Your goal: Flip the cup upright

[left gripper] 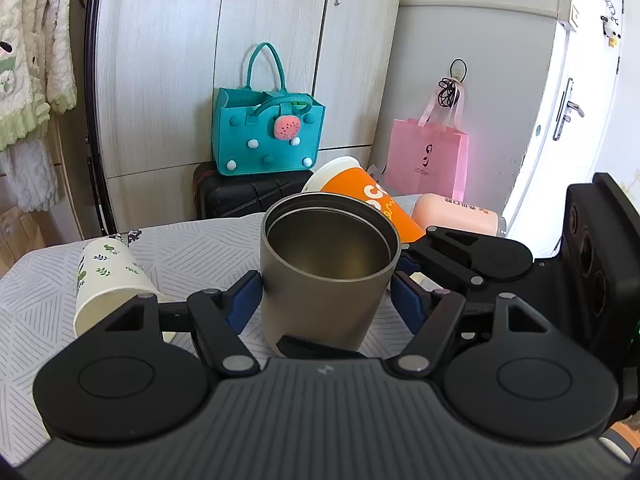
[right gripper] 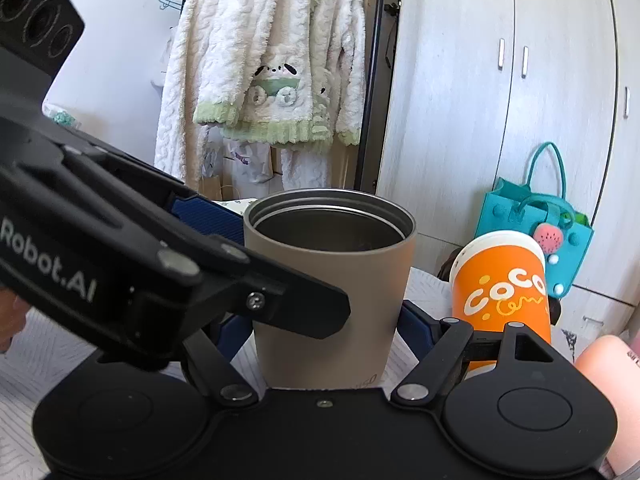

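Note:
A taupe metal cup [left gripper: 326,272] stands upright on the patterned tablecloth [left gripper: 192,248], mouth up. It also shows in the right wrist view [right gripper: 330,280]. My left gripper [left gripper: 324,300] straddles it; the left blue pad touches its wall, the right pad stands a little off. My right gripper [right gripper: 320,328] also straddles the cup from the other side, pads close to its wall; the left gripper's body covers its left finger, so contact is unclear. The right gripper's linkage shows in the left wrist view [left gripper: 460,256].
An orange paper cup [left gripper: 368,200] stands upside down behind the metal cup. A white leaf-print paper cup [left gripper: 108,284] stands upside down at left. A pink cup [left gripper: 456,212] lies at right. A teal bag [left gripper: 268,136] and pink bag [left gripper: 428,160] sit beyond the table.

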